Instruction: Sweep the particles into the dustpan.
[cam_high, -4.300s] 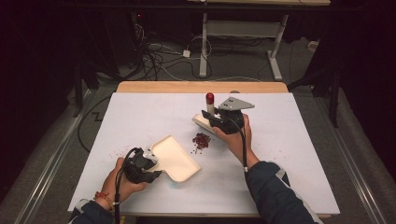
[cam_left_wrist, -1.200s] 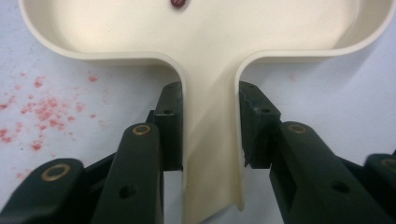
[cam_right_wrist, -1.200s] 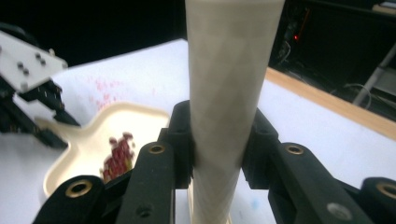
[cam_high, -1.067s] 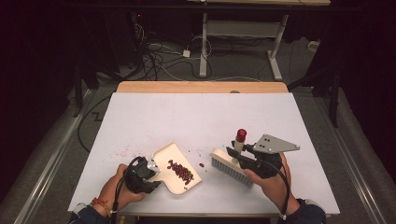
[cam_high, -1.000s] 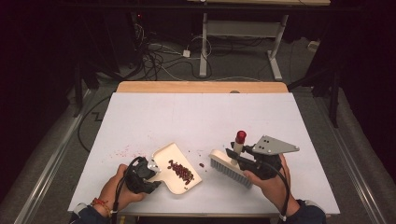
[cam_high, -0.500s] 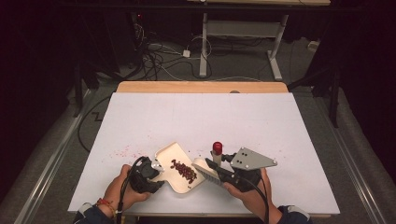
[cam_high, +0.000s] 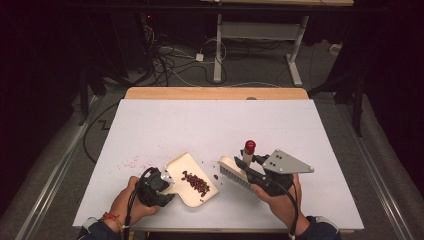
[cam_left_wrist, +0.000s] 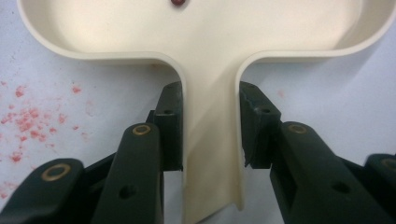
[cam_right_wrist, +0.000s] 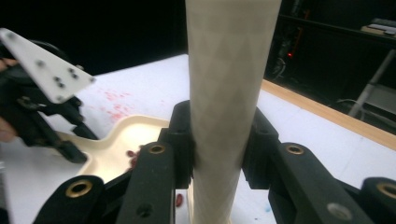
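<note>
A cream dustpan lies near the table's front edge with a pile of dark red beans in it. My left gripper is shut on the pan's handle, whose sides the pads press from left and right. My right gripper is shut on the cream handle of a brush, which ends in a red tip. The brush's bristle head rests on the table just right of the pan. One loose bean lies between the pan and the brush.
Red stains mark the white table top left of the pan. A wooden strip runs along the far edge. Beyond it, cables and a desk frame stand on the dark floor.
The beans, earlier loose mid-table, now lie in the pan. Over the last second the brush swung left to the pan's lip, then drew back to the right. The left hand stayed put.
</note>
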